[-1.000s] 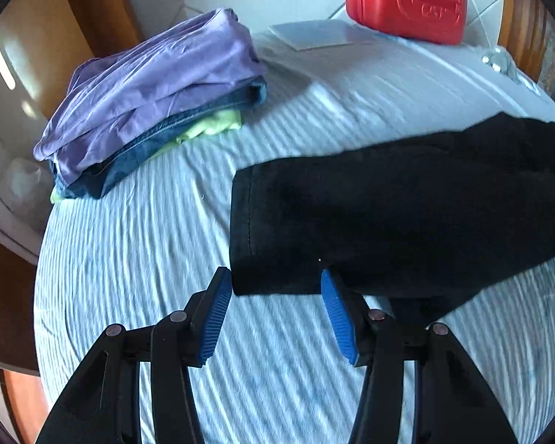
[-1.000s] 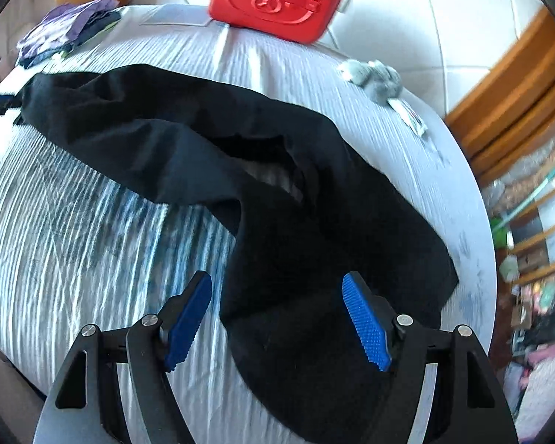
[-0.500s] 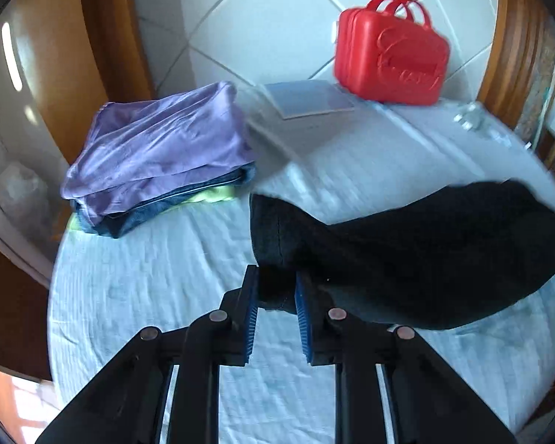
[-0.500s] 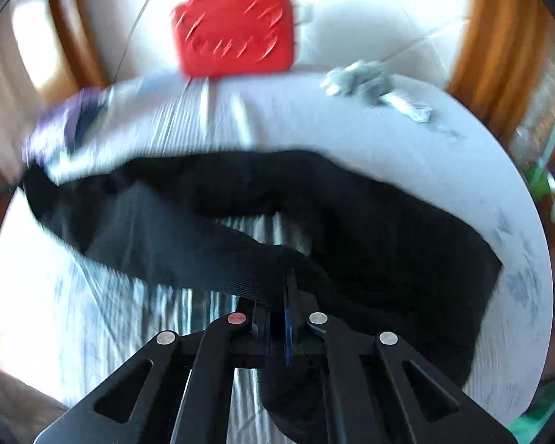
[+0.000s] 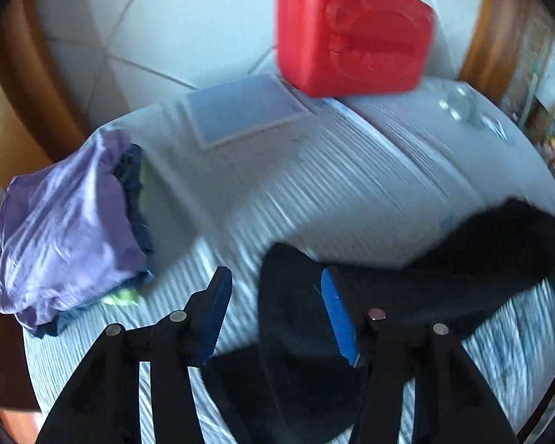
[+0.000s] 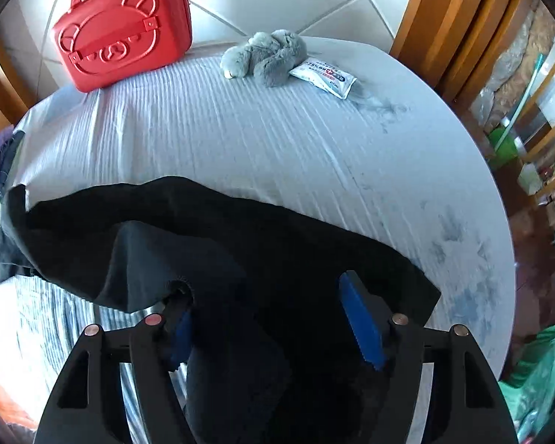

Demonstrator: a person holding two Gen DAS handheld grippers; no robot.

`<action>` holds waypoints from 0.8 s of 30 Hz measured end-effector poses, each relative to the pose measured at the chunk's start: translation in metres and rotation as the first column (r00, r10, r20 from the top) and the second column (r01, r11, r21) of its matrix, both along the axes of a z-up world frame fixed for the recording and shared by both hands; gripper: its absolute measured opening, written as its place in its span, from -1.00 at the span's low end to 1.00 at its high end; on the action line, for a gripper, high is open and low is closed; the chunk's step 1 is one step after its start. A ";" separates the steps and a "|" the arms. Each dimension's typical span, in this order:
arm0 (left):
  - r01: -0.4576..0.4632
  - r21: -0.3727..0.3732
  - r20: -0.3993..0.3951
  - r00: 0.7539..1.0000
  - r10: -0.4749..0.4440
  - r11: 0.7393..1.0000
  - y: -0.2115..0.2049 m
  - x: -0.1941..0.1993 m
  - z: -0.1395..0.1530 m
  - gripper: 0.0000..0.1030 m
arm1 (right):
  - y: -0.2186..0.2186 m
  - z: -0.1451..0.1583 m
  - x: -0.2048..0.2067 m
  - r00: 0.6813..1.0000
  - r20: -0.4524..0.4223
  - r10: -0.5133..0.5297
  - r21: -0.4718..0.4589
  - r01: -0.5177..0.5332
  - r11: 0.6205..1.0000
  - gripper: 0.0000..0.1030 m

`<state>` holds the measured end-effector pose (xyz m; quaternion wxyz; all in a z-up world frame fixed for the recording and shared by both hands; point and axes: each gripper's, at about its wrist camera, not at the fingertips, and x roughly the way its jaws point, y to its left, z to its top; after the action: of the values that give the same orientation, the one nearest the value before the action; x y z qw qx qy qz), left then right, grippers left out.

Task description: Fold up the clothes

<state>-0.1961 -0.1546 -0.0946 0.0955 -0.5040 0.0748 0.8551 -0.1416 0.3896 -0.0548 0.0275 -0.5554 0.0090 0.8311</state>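
A black garment (image 5: pixel 462 266) lies in a loose fold across the striped bed sheet (image 5: pixel 351 185). My left gripper (image 5: pixel 274 272) hovers over the garment's left end. Its jaws are opening, and the cloth's edge sits between them without being pinched. In the right wrist view the black garment (image 6: pixel 240 229) spreads below my right gripper (image 6: pixel 264 288). Those jaws are opening too, wide apart. A flap of cloth drapes over the left finger and hides its pad; the right pad (image 6: pixel 358 318) is bare.
A folded pile with a purple garment (image 5: pixel 66 222) on top sits at the bed's left edge. A red bear-faced case (image 6: pixel 121 29) stands by the tiled wall, with a flat bluish sheet (image 5: pixel 240 111) beside it. A grey plush toy (image 6: pixel 266 55) and a white packet (image 6: pixel 323 76) lie far right.
A second ago both grippers stood open around the black garment. They then shut on it and carried it up and across the bed. Now both have opened again and let it go.
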 end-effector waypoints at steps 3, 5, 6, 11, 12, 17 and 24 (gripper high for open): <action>0.018 -0.016 0.001 1.000 -0.018 1.000 0.000 0.037 -0.014 0.04 | 0.005 0.010 0.022 1.000 -0.022 0.005 -0.028 -0.006 1.000 0.36; 0.024 -0.032 0.004 1.000 -0.024 0.999 -0.001 0.061 -0.025 0.10 | 0.005 0.019 0.044 1.000 -0.031 0.003 -0.055 -0.005 0.998 0.37; 0.038 -0.044 0.013 0.999 -0.037 0.998 -0.001 0.070 -0.032 0.10 | 0.007 0.018 0.048 1.000 -0.026 -0.003 -0.057 0.002 0.998 0.37; 0.093 -0.091 0.040 0.995 -0.089 0.992 0.003 0.086 -0.066 0.10 | 0.009 0.013 0.051 0.999 -0.012 -0.031 -0.075 0.031 0.997 0.39; 0.090 -0.092 0.031 0.996 -0.087 0.992 0.004 0.086 -0.069 0.10 | 0.007 0.012 0.050 0.999 -0.013 -0.032 -0.068 0.031 0.997 0.39; 0.126 -0.082 0.005 0.992 -0.126 0.989 0.009 0.100 -0.065 0.10 | -0.002 0.011 0.055 1.000 -0.019 -0.015 -0.058 0.014 0.998 0.39; 0.127 -0.137 -0.010 0.992 -0.129 0.982 0.017 0.107 -0.072 0.10 | -0.004 0.010 0.059 0.999 -0.027 -0.025 -0.066 0.024 0.998 0.39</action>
<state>-0.0889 -0.1381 -0.1666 0.1150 -0.4956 0.1663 0.8447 -0.0830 0.3861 -0.0448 0.0192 -0.5442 0.0436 0.8376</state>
